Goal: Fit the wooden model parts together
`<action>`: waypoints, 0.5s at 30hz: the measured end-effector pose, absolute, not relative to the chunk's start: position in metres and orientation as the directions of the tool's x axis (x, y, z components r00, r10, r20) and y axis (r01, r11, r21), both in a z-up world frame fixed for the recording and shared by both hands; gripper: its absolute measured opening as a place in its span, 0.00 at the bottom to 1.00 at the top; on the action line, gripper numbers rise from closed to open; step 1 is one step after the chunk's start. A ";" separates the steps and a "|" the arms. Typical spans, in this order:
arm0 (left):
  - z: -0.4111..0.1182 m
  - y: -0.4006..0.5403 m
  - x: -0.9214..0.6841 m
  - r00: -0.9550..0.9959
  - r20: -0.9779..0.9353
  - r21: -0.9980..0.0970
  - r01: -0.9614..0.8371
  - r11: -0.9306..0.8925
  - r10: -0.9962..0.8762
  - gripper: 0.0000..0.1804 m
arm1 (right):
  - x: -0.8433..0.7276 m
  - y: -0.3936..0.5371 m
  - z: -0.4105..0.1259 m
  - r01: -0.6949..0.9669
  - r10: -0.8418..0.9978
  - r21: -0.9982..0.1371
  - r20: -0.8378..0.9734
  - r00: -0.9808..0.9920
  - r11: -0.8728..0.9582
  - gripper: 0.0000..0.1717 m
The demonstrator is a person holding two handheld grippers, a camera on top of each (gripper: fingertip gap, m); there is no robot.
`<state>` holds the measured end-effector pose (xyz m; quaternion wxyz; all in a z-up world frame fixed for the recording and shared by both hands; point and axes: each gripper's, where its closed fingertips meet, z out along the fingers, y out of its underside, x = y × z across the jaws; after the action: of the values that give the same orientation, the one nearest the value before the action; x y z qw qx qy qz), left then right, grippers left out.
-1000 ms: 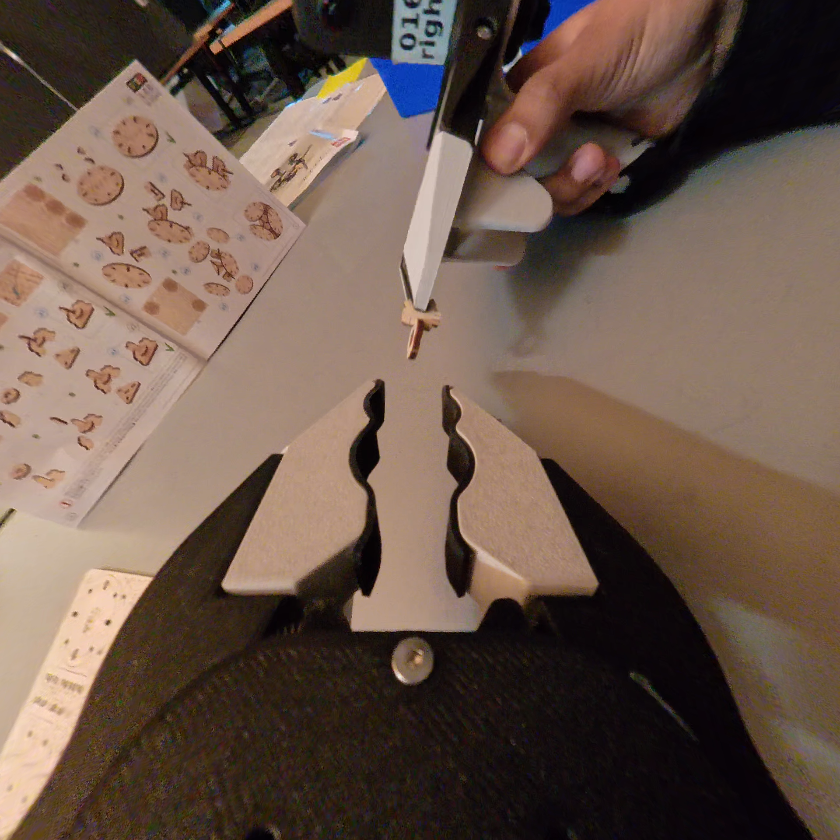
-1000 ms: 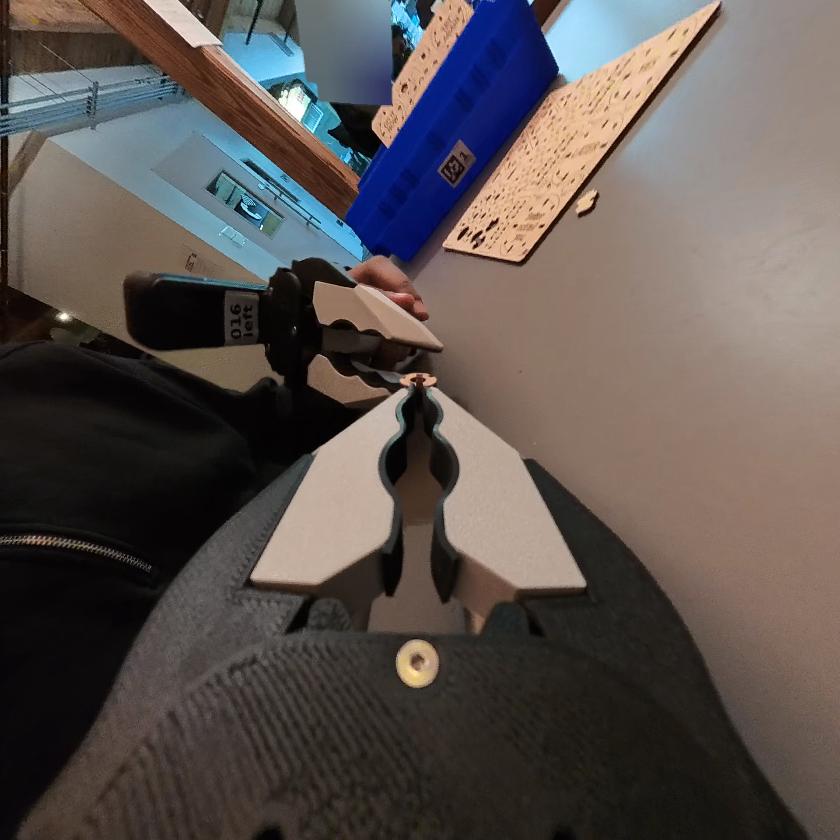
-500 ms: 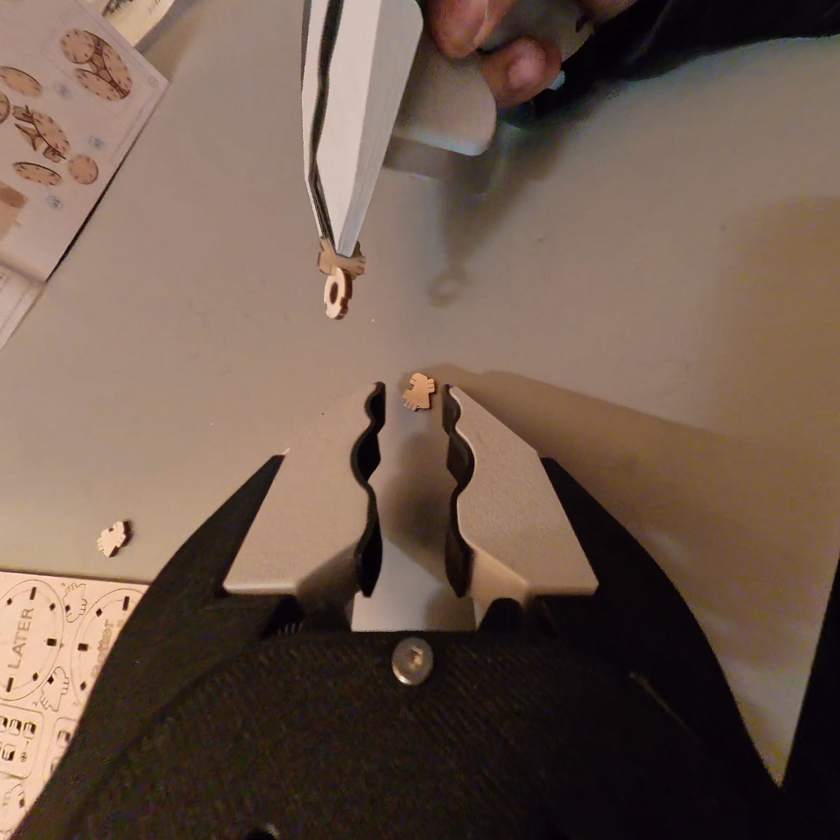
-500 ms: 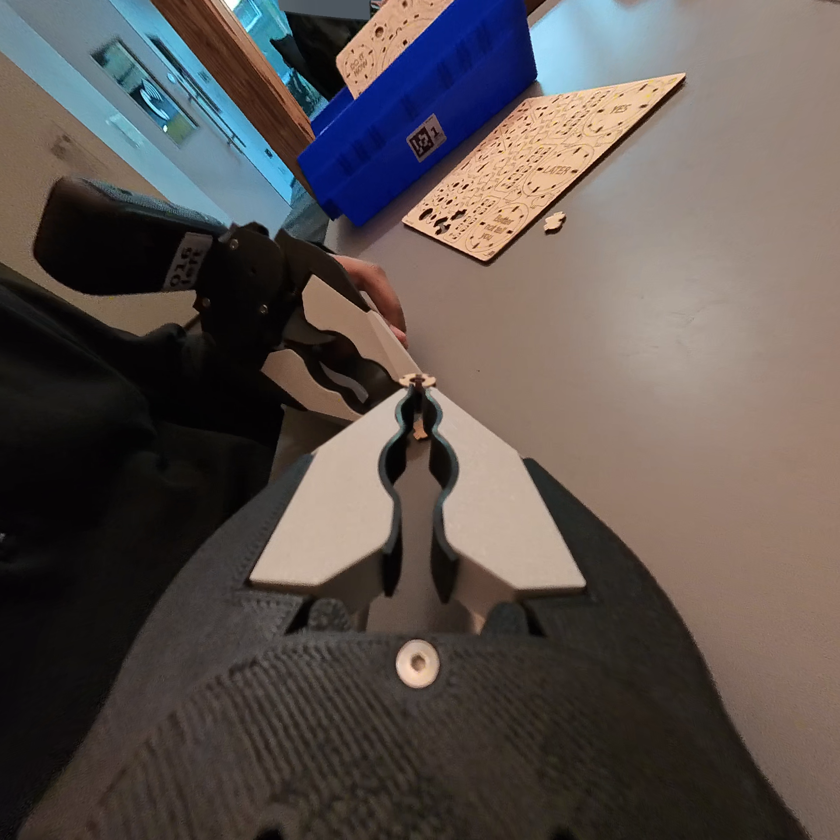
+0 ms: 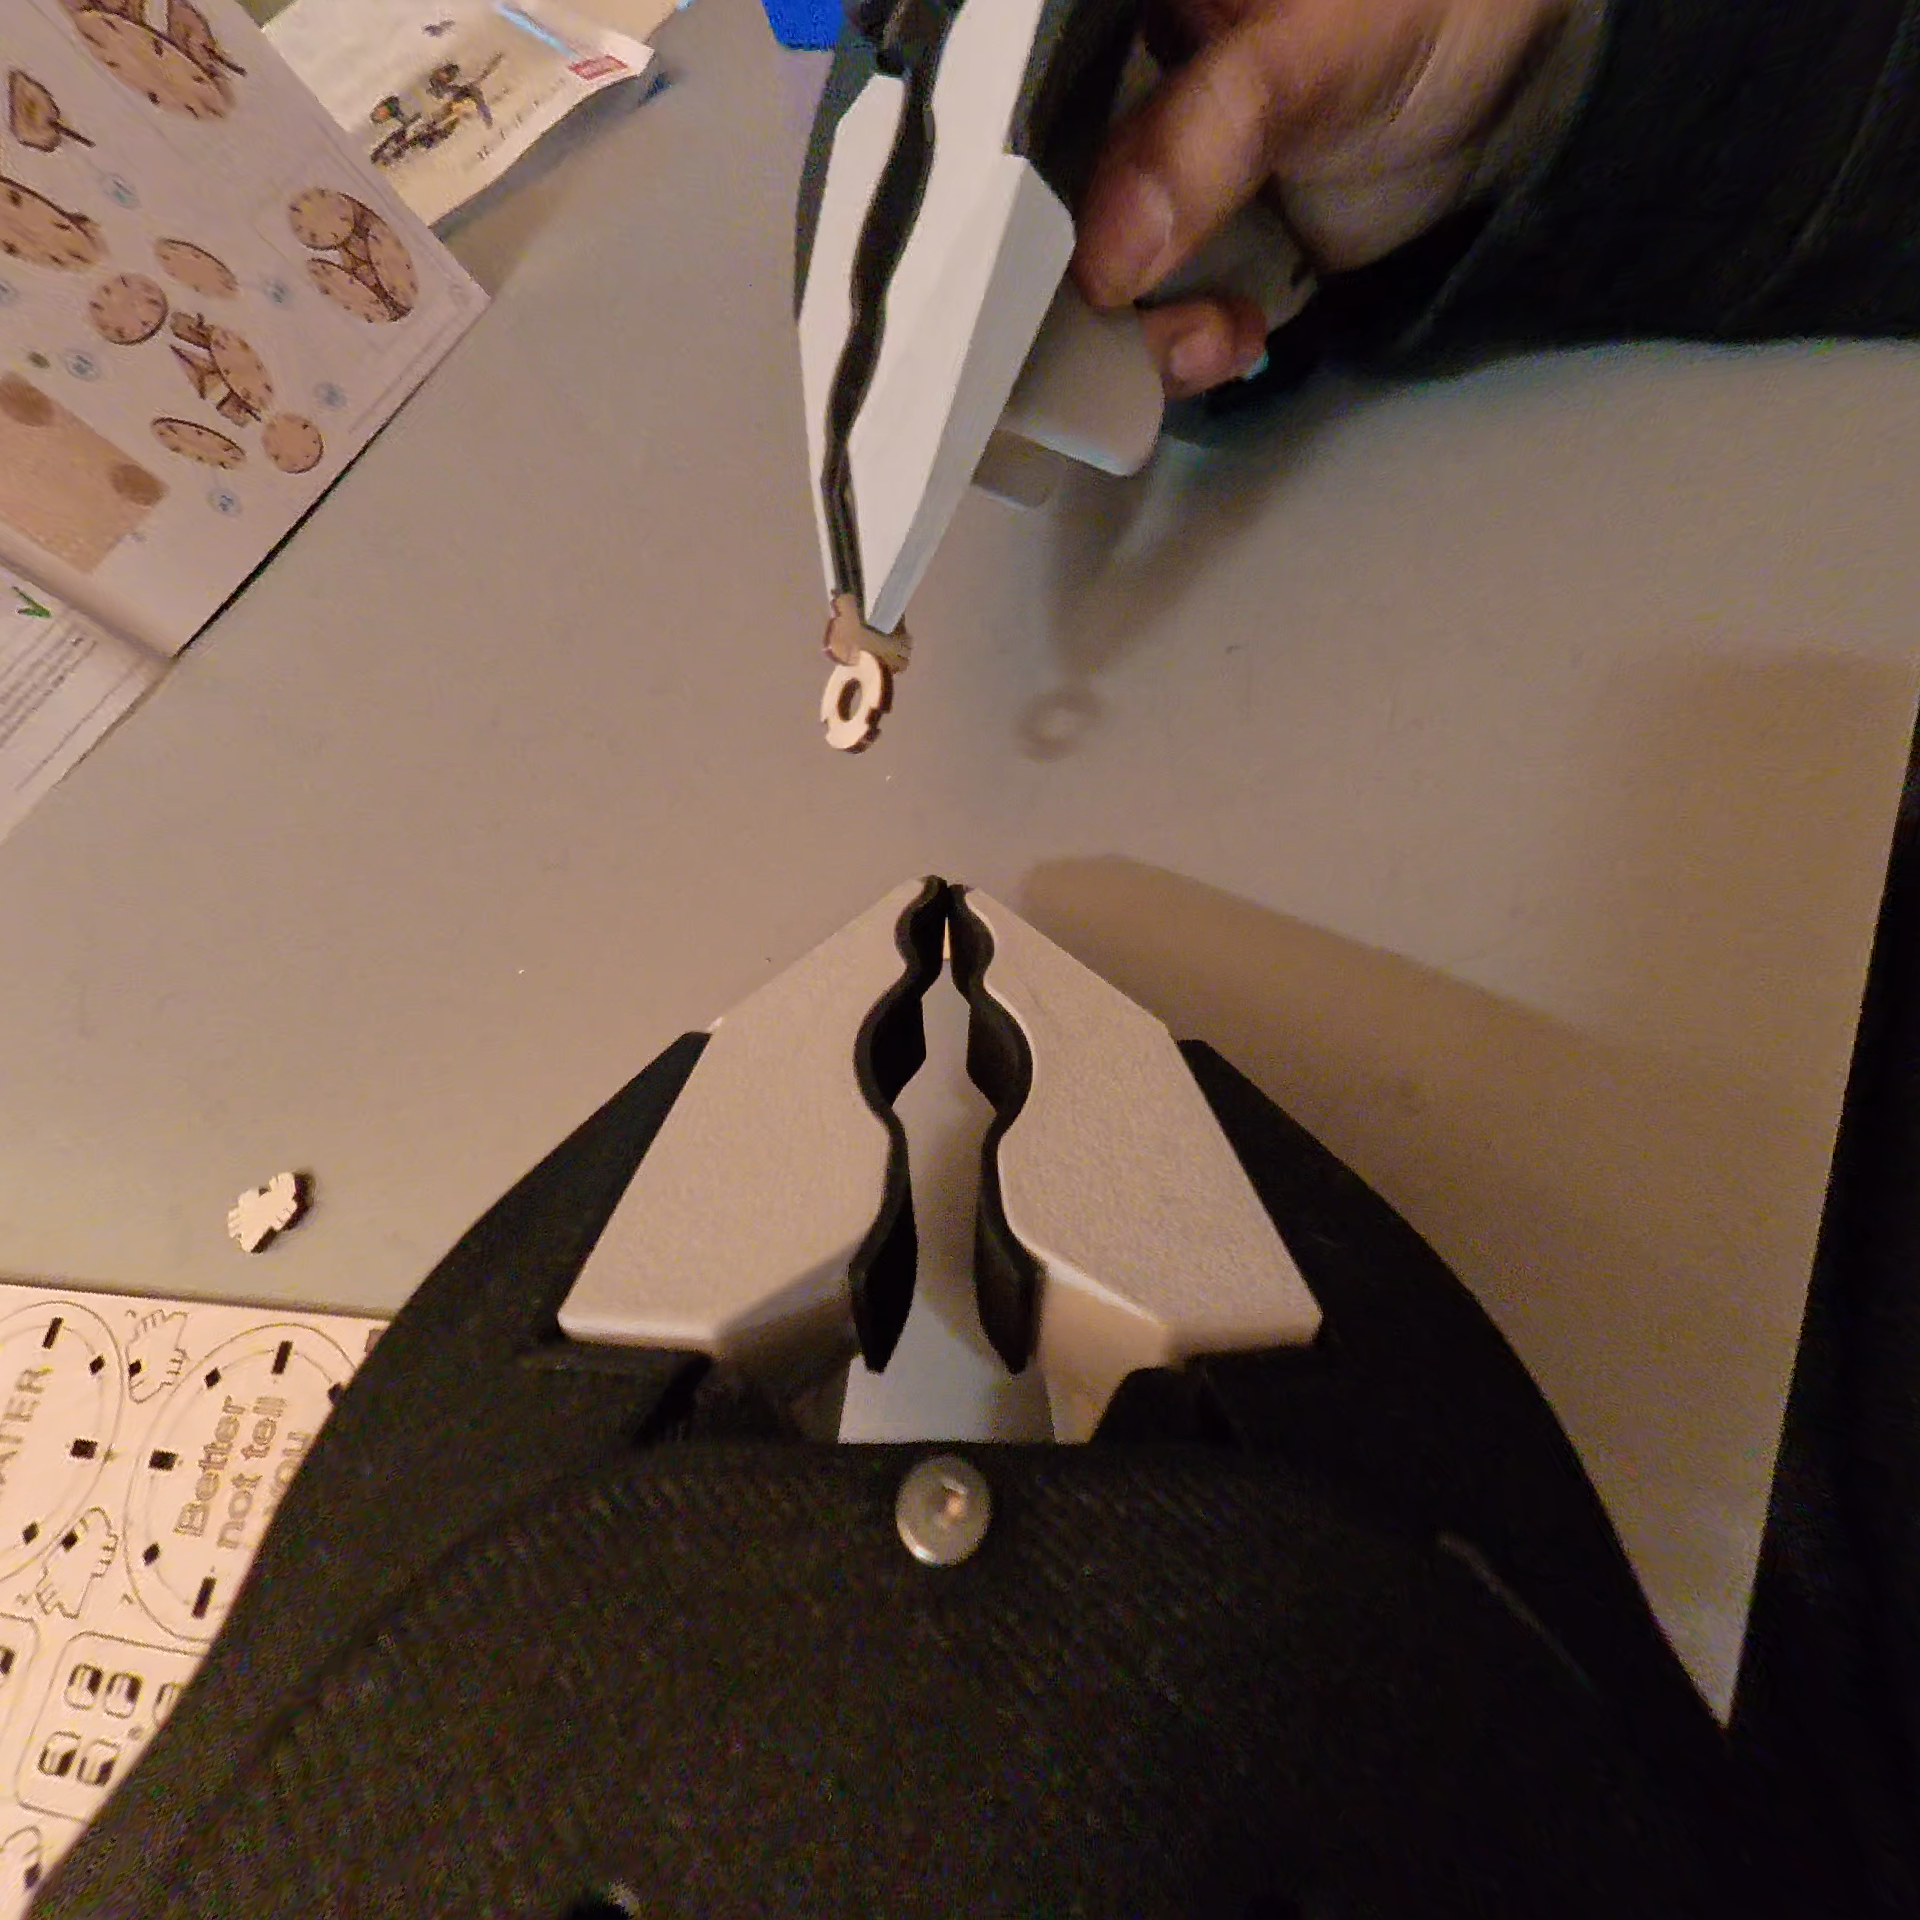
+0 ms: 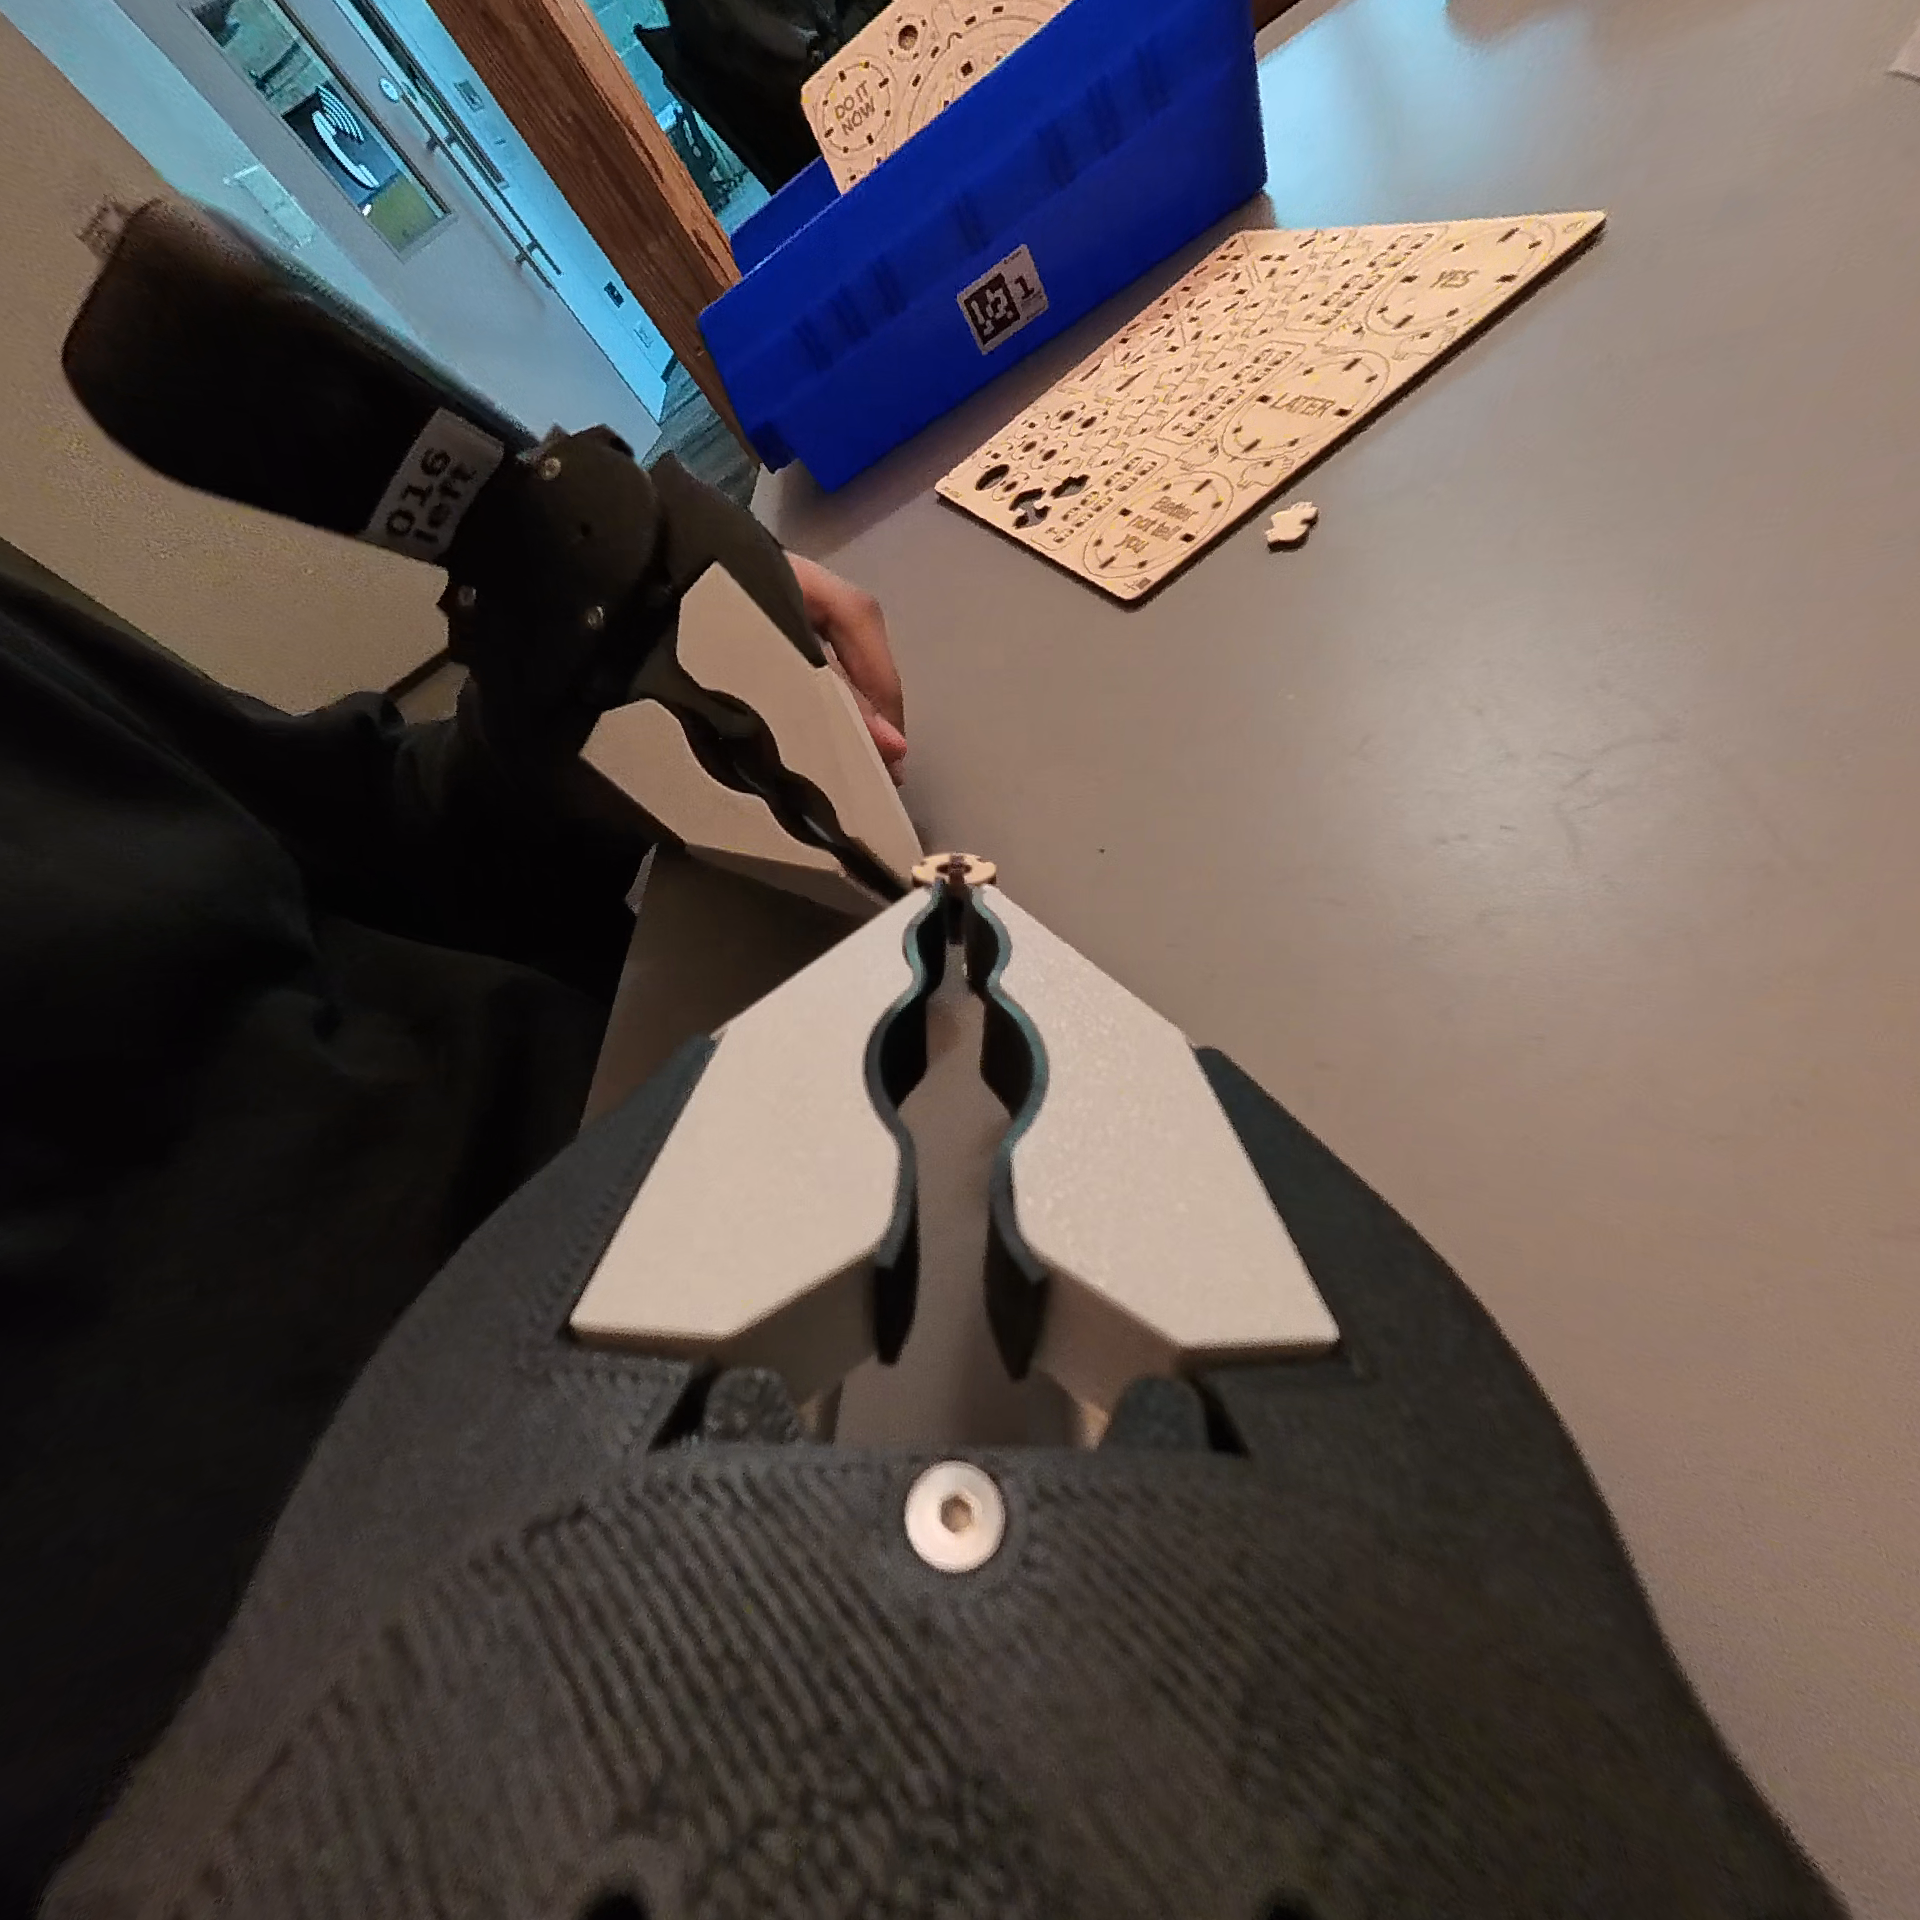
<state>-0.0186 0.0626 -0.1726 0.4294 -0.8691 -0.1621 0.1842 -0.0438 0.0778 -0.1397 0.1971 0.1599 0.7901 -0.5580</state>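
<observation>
Low in the left wrist view, the left hand-held gripper (image 5: pixel 945 888) has its two grey fingers together at the tips. A thin pale wood bit (image 5: pixel 948 938) looks pinched between them, but only its edge shows. It is down close to the grey surface (image 5: pixel 520 831). At the lower left of the frame lies a flat wooden sheet (image 5: pixel 104 1455) with round shapes cut in it. A small loose wooden piece (image 5: pixel 270 1210) lies on the surface just beside that sheet. A bit farther up, in the middle of the frame, the right hand-held gripper (image 5: pixel 862 613) points down, and a hand (image 5: pixel 1299 156) holds it at the upper right. Its fingers are clamped on a little wooden part with a ring end (image 5: pixel 857 686), which hangs from the tips, above the surface and near the left gripper. At the upper left lies a big paper with pictures (image 5: pixel 208 312), and past it a folded leaflet (image 5: pixel 488 94). Seen from the right wrist view, the ring part sits at the tips in the middle of the frame, and the left hand-held gripper comes in from the left, its tips just beside the part. Far off at the upper right are the wooden sheet, the loose piece and a blue bin (image 6: pixel 987 239) with another wooden sheet standing in it.
</observation>
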 end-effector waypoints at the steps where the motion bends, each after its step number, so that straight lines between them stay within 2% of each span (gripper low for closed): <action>1: -0.172 0.061 -0.020 0.877 -0.181 -0.808 0.126 -0.576 0.446 0.00 | -0.043 0.078 -0.140 0.468 0.031 -0.820 -0.486 -0.873 0.329 0.00; 4: -0.179 0.061 -0.021 0.876 -0.189 -0.782 0.139 -0.608 0.444 0.15 | -0.042 0.077 -0.141 0.453 0.027 -0.824 -0.474 -0.880 0.340 0.00; 5: -0.183 0.061 -0.021 0.874 -0.202 -0.763 0.143 -0.630 0.442 0.17 | -0.042 0.077 -0.141 0.444 0.028 -0.828 -0.463 -0.886 0.344 0.00; 9: -0.195 0.061 -0.022 0.869 -0.253 -0.703 0.137 -0.698 0.426 0.14 | -0.047 0.079 -0.147 0.374 0.073 -0.846 -0.376 -0.924 0.379 0.00; 11: -0.196 0.062 -0.021 0.871 -0.252 -0.699 0.138 -0.702 0.422 0.07 | -0.052 0.082 -0.157 0.320 0.115 -0.843 -0.301 -0.947 0.433 0.00; 15: -0.194 0.062 -0.020 0.873 -0.253 -0.707 0.127 -0.696 0.417 0.03 | -0.055 0.085 -0.179 0.208 0.149 -0.801 -0.150 -0.977 0.561 0.00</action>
<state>-0.0202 0.0622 -0.1941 0.3595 -0.8984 -0.1516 0.2016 -0.0552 0.0849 -0.1788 0.0326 0.1011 0.8828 -0.4576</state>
